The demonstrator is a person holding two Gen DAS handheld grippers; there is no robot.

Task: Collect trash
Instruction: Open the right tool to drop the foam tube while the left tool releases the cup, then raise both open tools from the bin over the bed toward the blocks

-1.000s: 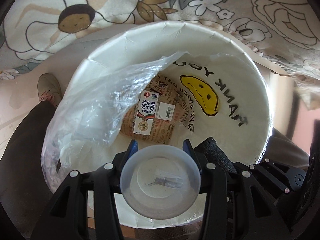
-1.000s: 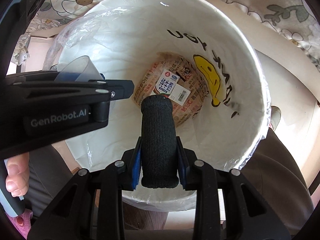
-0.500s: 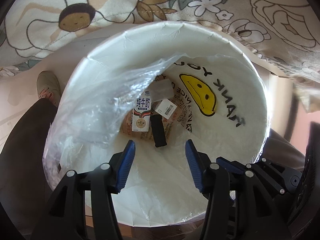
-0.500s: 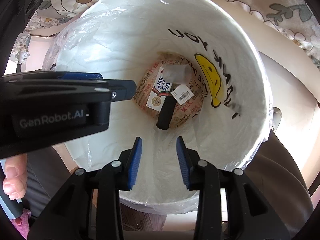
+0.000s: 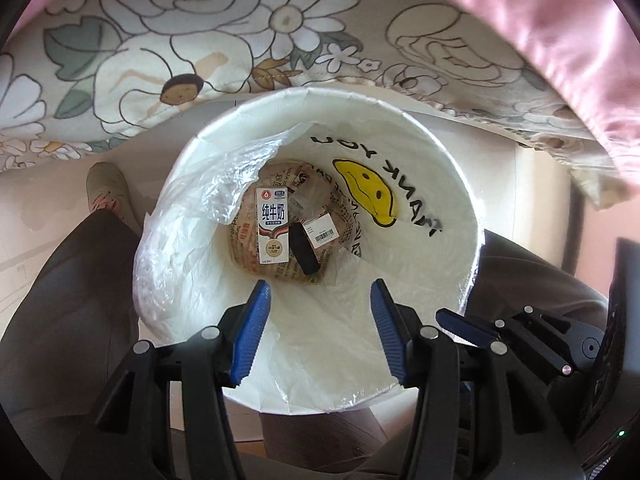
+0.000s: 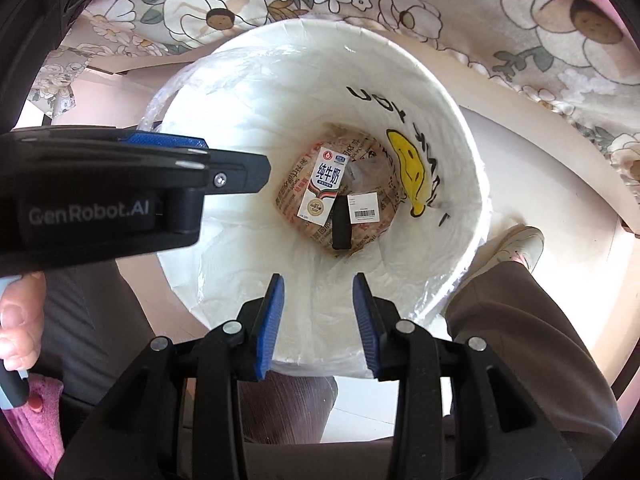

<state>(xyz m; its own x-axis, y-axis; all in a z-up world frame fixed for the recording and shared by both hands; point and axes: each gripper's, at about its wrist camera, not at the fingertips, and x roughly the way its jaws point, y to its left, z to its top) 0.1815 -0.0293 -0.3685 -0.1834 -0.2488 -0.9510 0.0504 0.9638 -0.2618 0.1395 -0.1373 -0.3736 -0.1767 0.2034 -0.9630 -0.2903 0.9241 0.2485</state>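
Where liner folds inward, bin wall, paper wrapper partly hidden.

bin: white, lined with clear plastic
bin liner print: yellow smiley face, black lettering
milk carton: white, blue characters, gold seal
foam tube: black
label: white, black barcode
gripper pads: blue, on black fingers
cloth: cream, white flowers, green leaves
trousers: dark brown
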